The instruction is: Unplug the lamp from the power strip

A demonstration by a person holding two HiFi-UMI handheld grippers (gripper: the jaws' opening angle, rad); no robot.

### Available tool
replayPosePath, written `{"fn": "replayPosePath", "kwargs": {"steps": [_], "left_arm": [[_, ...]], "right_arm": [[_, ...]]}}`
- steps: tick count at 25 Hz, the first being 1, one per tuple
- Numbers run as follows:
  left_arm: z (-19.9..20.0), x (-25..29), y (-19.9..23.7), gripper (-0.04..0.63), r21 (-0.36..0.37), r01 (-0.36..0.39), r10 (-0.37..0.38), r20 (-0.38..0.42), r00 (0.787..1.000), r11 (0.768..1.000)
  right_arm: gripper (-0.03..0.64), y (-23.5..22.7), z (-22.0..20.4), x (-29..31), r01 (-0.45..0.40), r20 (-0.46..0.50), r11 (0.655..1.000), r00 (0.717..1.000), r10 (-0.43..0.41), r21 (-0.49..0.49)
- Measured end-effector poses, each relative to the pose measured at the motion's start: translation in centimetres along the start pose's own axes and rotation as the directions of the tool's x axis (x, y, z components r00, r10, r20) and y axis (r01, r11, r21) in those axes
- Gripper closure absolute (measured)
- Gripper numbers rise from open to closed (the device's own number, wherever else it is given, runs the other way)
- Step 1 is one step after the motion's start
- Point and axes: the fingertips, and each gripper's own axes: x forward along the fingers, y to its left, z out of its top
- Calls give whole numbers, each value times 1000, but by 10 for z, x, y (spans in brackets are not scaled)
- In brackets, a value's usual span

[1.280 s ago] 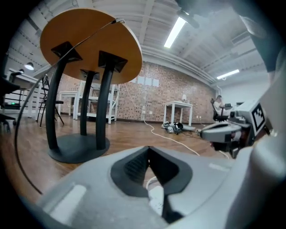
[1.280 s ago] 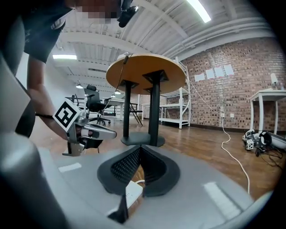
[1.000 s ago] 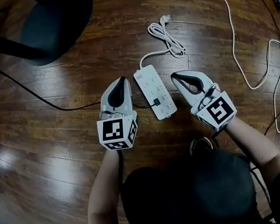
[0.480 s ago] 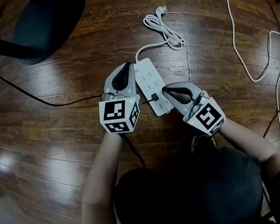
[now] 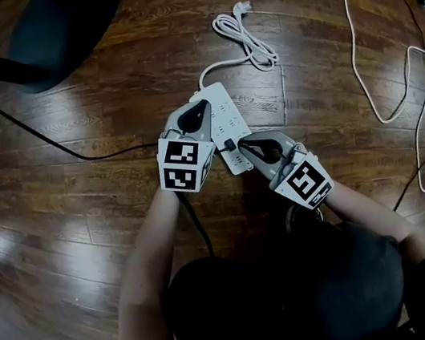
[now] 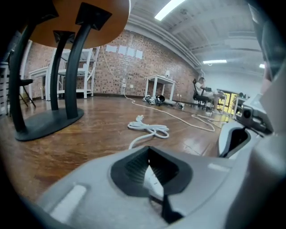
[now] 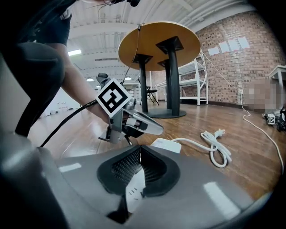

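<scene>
Down on the wooden floor (image 5: 61, 232), the white power strip (image 5: 226, 112) is lying in front of the person, and both grippers are being held low over it. In the head view, the left gripper (image 5: 201, 110) is lying along the strip's left edge. The right gripper (image 5: 244, 145) is pointing at the strip's near end, with its tips just beside the black plug (image 5: 230, 145) that is sitting in a socket there. Whether these tips are touching the plug, I cannot tell. A black cord (image 5: 70, 148) is running away to the left over the floor and is passing under the left gripper.

Only the gripper views are showing the jaws well. In the left gripper view the jaws are clenched tip to tip and are grasping nothing; the white strip is showing through the gap behind the tips. The right gripper view is giving the same: jaws closed, empty, with socket holes of the strip visible beneath them. The plug is hidden there.

These two views are also showing the orange top of a round table (image 7: 158, 41), while the head view is giving only its dark base (image 5: 65, 24). The coiled white cable (image 5: 243, 36) is lying beyond the strip's far end.
</scene>
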Motion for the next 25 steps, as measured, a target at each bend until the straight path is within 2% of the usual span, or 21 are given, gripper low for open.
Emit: {"fn": "replayPosePath", "kwargs": {"steps": [4, 7, 12, 17, 22, 25], "left_arm": [[-18, 15, -3, 592, 73, 35, -29, -81, 996, 997], [-30, 22, -10, 592, 93, 60, -48, -126, 991, 994], [-43, 26, -8, 592, 57, 54, -45, -156, 987, 997], [-43, 27, -7, 592, 74, 52, -41, -152, 988, 996], [-43, 26, -8, 592, 55, 48, -39, -148, 988, 997], [-40, 24, -13, 592, 19, 56, -53, -142, 989, 998]], "right_arm": [[590, 2, -14, 6, -15, -37, 1000, 999, 15, -2], [560, 4, -20, 11, -31, -60, 1000, 998, 31, -2], [535, 6, -25, 16, -48, -69, 999, 996, 48, 1], [517, 4, -24, 16, -54, -57, 998, 997, 55, 26], [476, 8, -23, 16, -66, -50, 997, 996, 68, 38], [476, 9, -31, 28, -65, -96, 998, 993, 65, 1]]}}
